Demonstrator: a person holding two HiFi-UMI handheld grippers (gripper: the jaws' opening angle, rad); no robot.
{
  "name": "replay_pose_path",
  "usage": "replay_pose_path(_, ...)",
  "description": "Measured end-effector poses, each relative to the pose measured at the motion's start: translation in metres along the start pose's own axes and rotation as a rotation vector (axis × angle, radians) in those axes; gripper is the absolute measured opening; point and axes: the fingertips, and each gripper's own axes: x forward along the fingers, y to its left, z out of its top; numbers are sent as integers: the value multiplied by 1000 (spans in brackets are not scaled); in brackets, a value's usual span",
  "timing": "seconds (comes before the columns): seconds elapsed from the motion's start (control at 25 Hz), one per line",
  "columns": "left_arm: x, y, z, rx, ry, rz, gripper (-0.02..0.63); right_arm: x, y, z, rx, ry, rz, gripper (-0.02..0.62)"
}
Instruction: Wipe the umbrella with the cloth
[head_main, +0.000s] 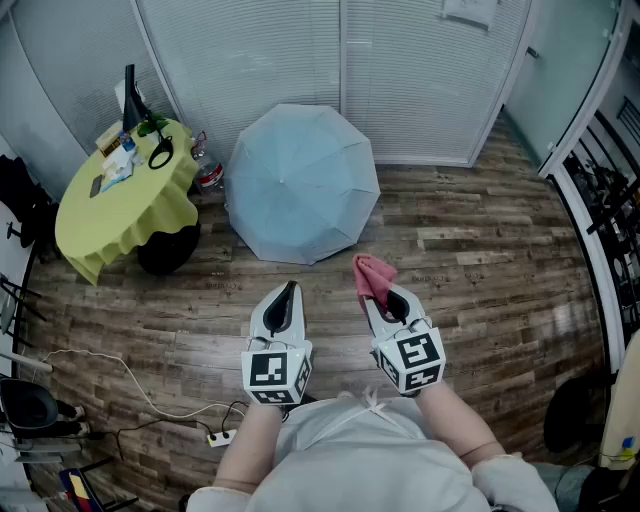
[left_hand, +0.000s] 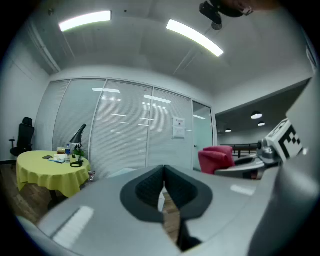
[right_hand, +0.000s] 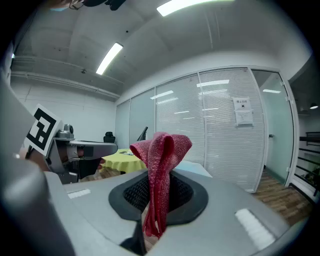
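An open pale blue umbrella (head_main: 300, 182) rests on the wooden floor ahead of me, canopy up. My right gripper (head_main: 385, 298) is shut on a red cloth (head_main: 372, 276), which sticks up from between its jaws (right_hand: 161, 165) and points toward the umbrella's near edge. My left gripper (head_main: 285, 300) is shut with nothing in it, its jaw pads (left_hand: 150, 187) meeting at the tip. Both grippers hang side by side, a short way back from the umbrella. In the left gripper view the red cloth (left_hand: 216, 157) shows at the right, and only a sliver of the umbrella (left_hand: 122, 173) appears.
A round table with a yellow cloth (head_main: 128, 195) stands left of the umbrella, carrying a black lamp (head_main: 132, 100) and small items. White blinds (head_main: 340, 60) line the glass wall behind. A power strip and cables (head_main: 215, 436) lie on the floor at my left.
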Motion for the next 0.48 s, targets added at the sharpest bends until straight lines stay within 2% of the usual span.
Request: replay_pose_path(0.48, 29, -8, -14, -36, 24, -26, 6, 14, -21, -10, 15, 4, -1, 52)
